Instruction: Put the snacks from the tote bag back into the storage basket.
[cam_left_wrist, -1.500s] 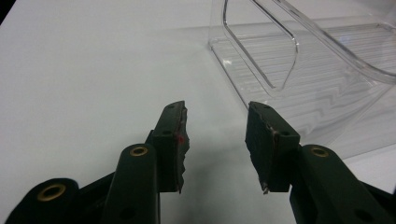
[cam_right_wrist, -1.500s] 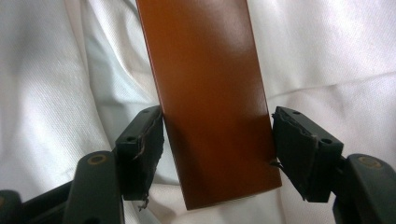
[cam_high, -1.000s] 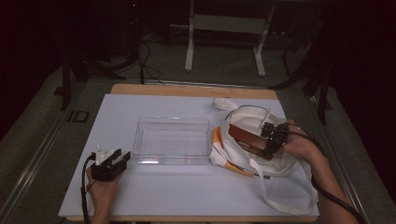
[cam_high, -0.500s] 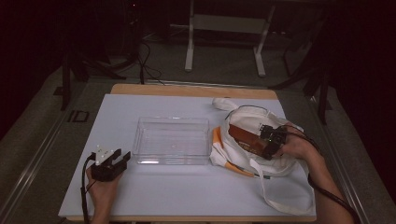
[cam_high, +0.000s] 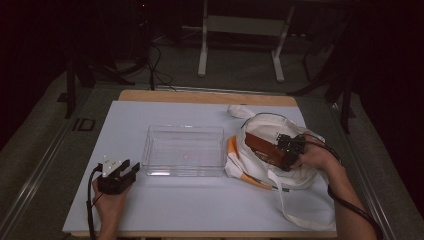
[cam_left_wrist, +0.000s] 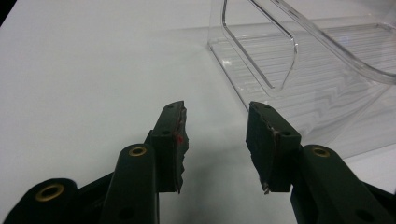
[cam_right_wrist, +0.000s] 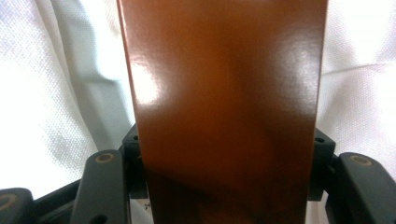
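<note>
The white table (cam_high: 190, 210) fills the middle of the high view, unchanged from a second ago. On it, right of centre, the white cloth bag (cam_high: 300, 175) lies open in the same spot, its strap trailing to the lower right as before. The clear plastic tray (cam_high: 183, 150) sits at the centre of the frame, just left of the bag, and has not shifted.

Inside the bag's mouth lies the brown box (cam_high: 264, 147), flat and glossy, slanting from upper left to lower right. Against the earlier frame it sits a little lower and more tucked toward the right hand. In the right gripper view the brown box (cam_right_wrist: 224, 102) runs up the middle of the frame with white cloth on both sides.

The right gripper (cam_high: 287, 150), at the right of the high view, has its jaws either side of the box's near end; they have just been closing and now clasp the box across its width.

The left gripper (cam_high: 125, 172), at the lower left, rests on the table where it was, jaws parted wide with nothing between them, the tray's corner just beyond.
</note>
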